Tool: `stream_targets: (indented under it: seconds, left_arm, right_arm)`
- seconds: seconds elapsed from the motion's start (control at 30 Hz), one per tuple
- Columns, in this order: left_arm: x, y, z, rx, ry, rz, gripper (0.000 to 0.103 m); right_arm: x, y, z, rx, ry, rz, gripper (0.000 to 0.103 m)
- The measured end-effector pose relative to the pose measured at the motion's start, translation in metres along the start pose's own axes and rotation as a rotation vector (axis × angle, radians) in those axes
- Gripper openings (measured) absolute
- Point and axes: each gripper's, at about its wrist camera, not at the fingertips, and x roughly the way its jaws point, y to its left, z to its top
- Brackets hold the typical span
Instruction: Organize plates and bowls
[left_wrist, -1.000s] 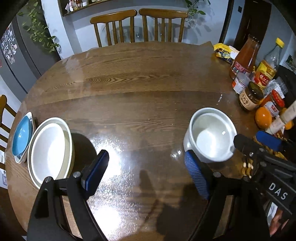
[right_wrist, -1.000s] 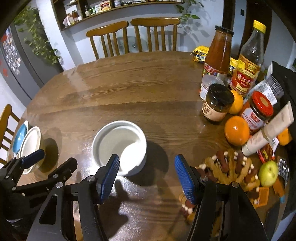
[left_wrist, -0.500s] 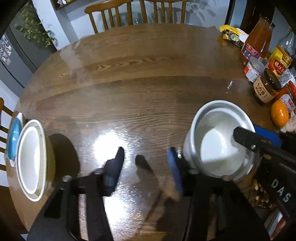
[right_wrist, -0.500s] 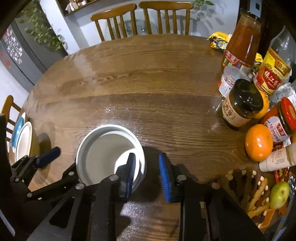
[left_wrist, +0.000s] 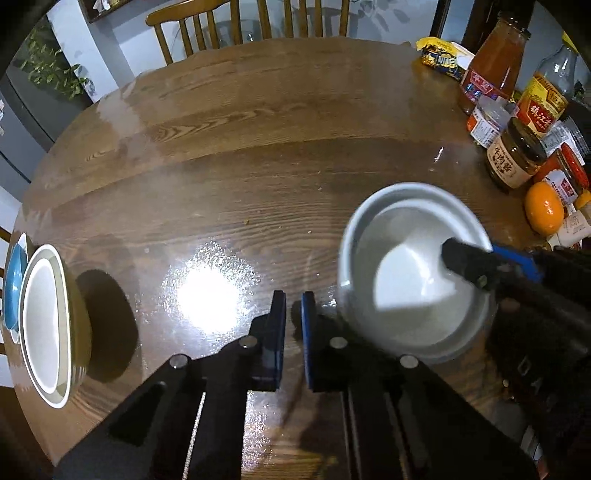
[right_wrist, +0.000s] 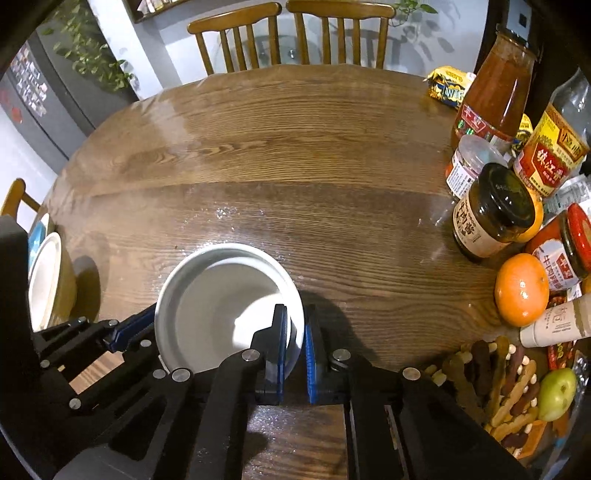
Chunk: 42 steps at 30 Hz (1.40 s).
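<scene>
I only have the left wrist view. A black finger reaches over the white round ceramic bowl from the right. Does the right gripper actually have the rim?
Observer: Yes. In the right wrist view the right gripper has its jaws shut on the near rim of the white round ceramic bowl, with one pad inside and one outside.
Operator: Is there anything on that side I can't see?
Observer: A green round fruit lies near the table edge beside a pile of biscuit sticks, well clear of the bowl.
</scene>
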Motion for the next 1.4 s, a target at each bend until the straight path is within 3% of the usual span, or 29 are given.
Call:
stream_targets:
  seconds: [0.23, 0.63, 1.1, 1.4]
  left_arm:
    - [-0.008, 0.0, 0.003, 0.026, -0.031, -0.001, 0.0]
    - [-0.007, 0.016, -0.001, 0.045, -0.016, -0.068, 0.0]
    - [-0.019, 0.028, -0.007, 0.067, -0.054, -0.055, 0.0]
    - [-0.017, 0.043, -0.011, 0.047, -0.033, -0.086, 0.0]
  right_arm:
    - [0.001, 0.005, -0.003, -0.006, -0.001, 0.016, 0.01]
    - [0.0, 0.011, -0.006, -0.012, -0.004, 0.022, 0.009]
    - [-0.003, 0.021, -0.014, -0.025, -0.019, 0.025, 0.009]
    - [-0.002, 0.033, -0.018, -0.038, -0.008, 0.026, 0.009]
